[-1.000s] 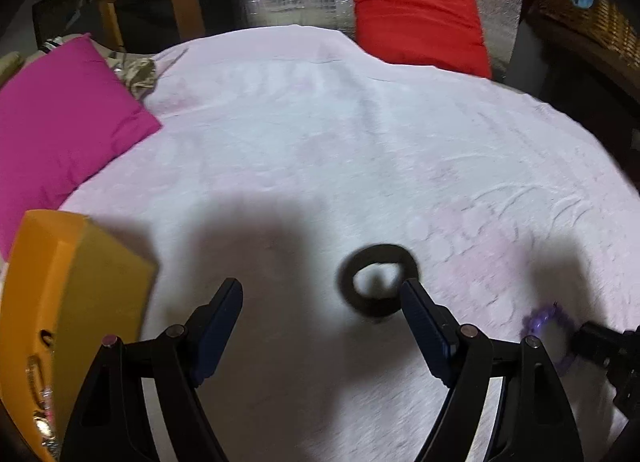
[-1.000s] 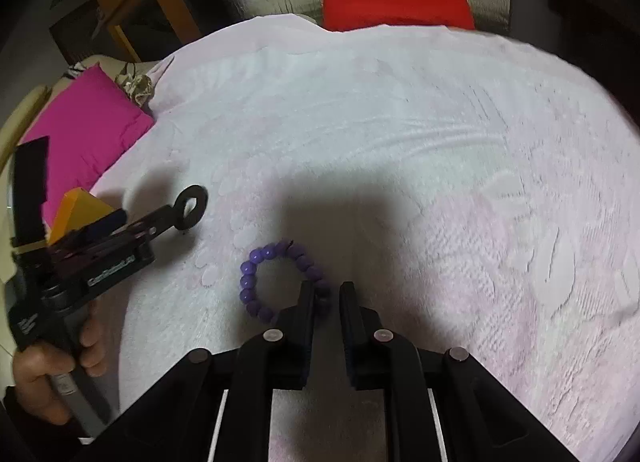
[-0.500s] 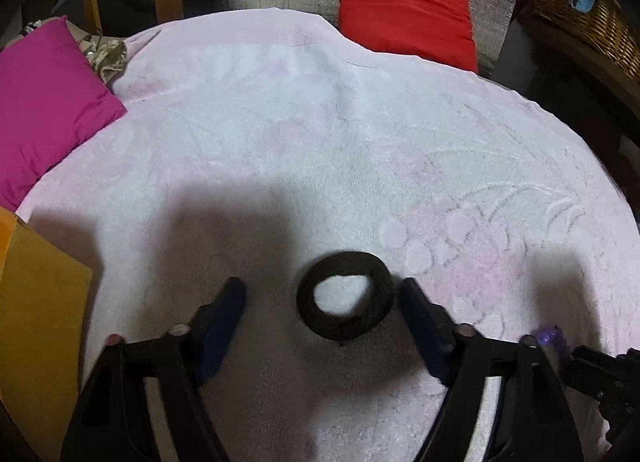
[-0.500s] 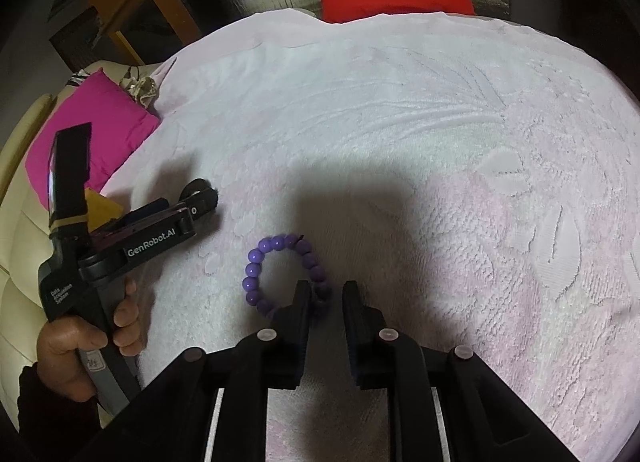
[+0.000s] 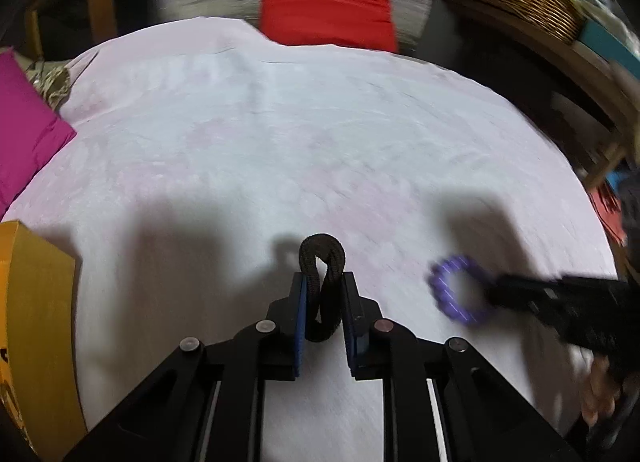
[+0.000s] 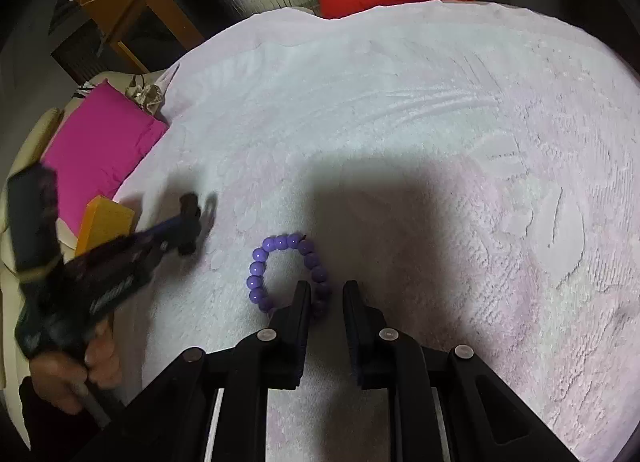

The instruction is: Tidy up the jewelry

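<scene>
Two pieces are in play. Between the pads of the left gripper (image 5: 324, 302) sits a dark fabric band (image 5: 322, 278), squeezed into a narrow loop that pokes out past the fingertips; the jaws are closing on it. It looks soft and light, so I judge a pinch across both sides holds well. A second ago it lay round on the pale cloth (image 5: 280, 142) ahead of wide-open jaws. Off to that gripper's right, the purple bead bracelet (image 6: 280, 270) has its near side clamped by the right gripper (image 6: 326, 298), as before. Its beads look hard and smooth, likely to slip. To the left gripper's left stands a yellow box (image 5: 36, 302).
</scene>
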`<state>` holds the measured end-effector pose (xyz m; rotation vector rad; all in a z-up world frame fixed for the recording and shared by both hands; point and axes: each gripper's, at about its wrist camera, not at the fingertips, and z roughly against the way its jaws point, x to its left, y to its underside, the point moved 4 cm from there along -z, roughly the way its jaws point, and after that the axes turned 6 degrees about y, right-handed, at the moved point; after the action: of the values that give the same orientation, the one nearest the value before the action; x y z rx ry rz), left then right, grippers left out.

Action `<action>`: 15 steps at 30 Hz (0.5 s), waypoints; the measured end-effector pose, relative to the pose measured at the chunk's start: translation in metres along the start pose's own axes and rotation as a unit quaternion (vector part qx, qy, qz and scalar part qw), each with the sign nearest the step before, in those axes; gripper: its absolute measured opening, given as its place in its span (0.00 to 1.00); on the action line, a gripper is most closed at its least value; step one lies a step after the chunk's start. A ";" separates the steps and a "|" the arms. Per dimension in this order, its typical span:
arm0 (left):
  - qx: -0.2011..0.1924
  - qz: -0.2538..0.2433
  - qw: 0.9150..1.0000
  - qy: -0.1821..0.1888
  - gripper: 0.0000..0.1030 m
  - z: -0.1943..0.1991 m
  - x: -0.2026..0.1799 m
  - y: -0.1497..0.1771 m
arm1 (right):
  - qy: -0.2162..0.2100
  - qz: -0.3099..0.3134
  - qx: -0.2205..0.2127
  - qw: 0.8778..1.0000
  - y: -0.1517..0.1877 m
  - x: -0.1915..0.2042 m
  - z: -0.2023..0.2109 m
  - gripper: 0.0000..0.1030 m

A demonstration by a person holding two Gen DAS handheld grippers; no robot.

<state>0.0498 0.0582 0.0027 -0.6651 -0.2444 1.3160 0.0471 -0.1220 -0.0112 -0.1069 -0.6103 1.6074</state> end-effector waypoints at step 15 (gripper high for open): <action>0.046 -0.037 0.998 -0.005 0.58 0.009 -0.037 0.033 | -0.007 -0.015 -0.014 1.000 0.006 -0.011 0.019 0.49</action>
<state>0.0089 0.0297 -0.0015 -0.5671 -0.2127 1.2528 0.0357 -0.1382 -0.0004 -0.1062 -0.6429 1.5728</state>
